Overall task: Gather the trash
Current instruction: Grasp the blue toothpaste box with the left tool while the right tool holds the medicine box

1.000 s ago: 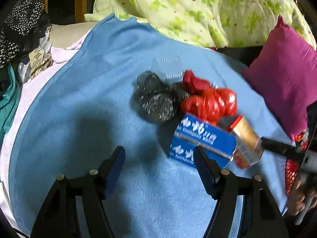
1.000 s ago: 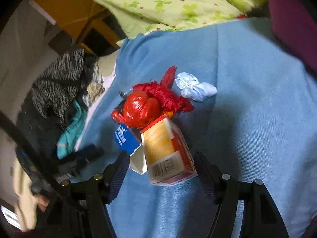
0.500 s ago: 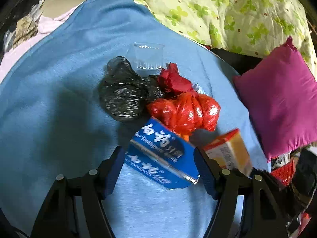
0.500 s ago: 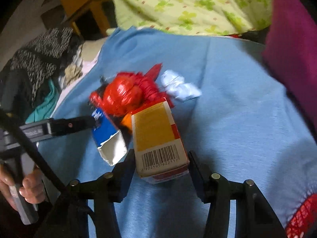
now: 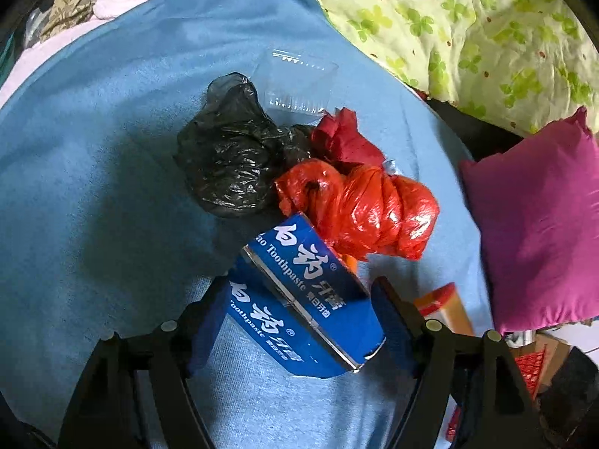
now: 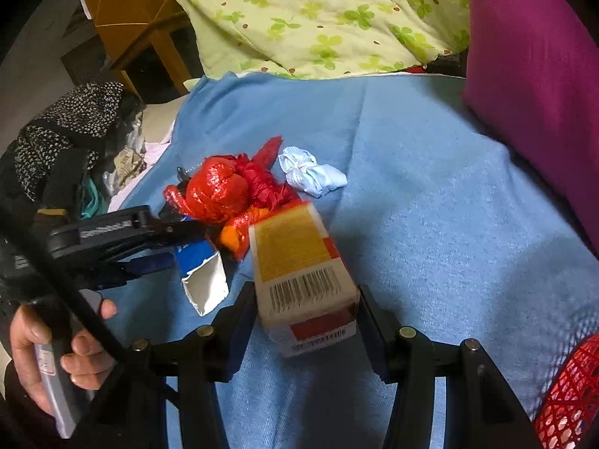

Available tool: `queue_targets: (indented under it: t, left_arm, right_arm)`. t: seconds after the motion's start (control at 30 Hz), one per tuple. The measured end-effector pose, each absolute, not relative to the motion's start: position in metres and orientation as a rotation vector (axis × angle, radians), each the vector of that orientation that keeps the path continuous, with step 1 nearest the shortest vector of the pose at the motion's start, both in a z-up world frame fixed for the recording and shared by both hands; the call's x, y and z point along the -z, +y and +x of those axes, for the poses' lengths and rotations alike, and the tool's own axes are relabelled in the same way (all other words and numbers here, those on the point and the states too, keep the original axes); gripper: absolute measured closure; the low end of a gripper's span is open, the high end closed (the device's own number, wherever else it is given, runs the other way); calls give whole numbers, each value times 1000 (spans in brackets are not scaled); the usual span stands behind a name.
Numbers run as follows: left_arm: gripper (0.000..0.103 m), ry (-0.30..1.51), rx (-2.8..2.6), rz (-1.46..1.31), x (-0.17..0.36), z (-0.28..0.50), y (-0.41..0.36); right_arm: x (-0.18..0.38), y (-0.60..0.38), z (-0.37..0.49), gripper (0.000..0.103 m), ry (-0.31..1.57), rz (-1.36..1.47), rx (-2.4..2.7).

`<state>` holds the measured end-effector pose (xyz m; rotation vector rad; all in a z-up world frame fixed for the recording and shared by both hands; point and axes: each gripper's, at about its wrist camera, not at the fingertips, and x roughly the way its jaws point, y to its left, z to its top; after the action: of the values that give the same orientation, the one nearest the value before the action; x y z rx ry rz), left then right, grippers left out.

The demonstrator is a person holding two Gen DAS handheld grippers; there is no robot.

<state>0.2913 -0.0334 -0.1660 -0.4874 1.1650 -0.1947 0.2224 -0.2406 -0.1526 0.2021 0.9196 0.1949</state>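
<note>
A: Progress so far? Nothing looks binned. The black plastic bag (image 5: 228, 164), red plastic bag (image 5: 359, 209), clear plastic tray (image 5: 297, 82) and a crumpled white wrapper (image 6: 310, 172) all lie on the blue blanket (image 5: 93, 187). A red mesh basket (image 6: 572, 393) shows at the frame's edge.

B: And the grippers?

A: The right gripper (image 6: 305, 321) is clamped on the yellow-and-red carton (image 6: 303, 273), pads on both sides. The left gripper (image 5: 295, 318) straddles the blue toothpaste box (image 5: 299, 299); its jaws are opening and I cannot see the pads pressing it.

B: What changed over the last second?

A: The right jaws stood wide around the carton, then closed on it. The left gripper came forward from bare blanket until the toothpaste box sat between its fingers.
</note>
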Motion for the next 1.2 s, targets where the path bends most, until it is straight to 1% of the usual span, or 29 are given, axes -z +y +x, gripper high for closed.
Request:
queue_targets:
  t: [0.13,0.3,0.43,0.57,0.73,0.87,1.07,1.2]
  left_arm:
    - [25,1165,201,-532,166,289,-27]
    - [25,1167,181,-500,168,291,-37]
    - [22,1166,164,-493,171,291,-42]
    - [22,1174,174,-506,173,291,-44]
    - [22,1209,217,-608,178,289,-20]
    - [22,1209,208,-589,174,285,-4]
    - [22,1174,199,-560,160,275,25]
    - [22,1176,182,-521,159,268,34]
  right_arm:
    - [159,-242,230,48,944,243,-166]
    - [164,-227,229,48,964,203,-182]
    - [174,-220,227,49,991,178,-191]
    - [173,-218,227,49,958,192,-205]
    - [177,-210,239,49,941,200,-193]
    - [178,-195,242,50,933,181,-240]
    - [171,-183,225,50,967,265,-455]
    - [178,-191,208,50,1017,426,-518]
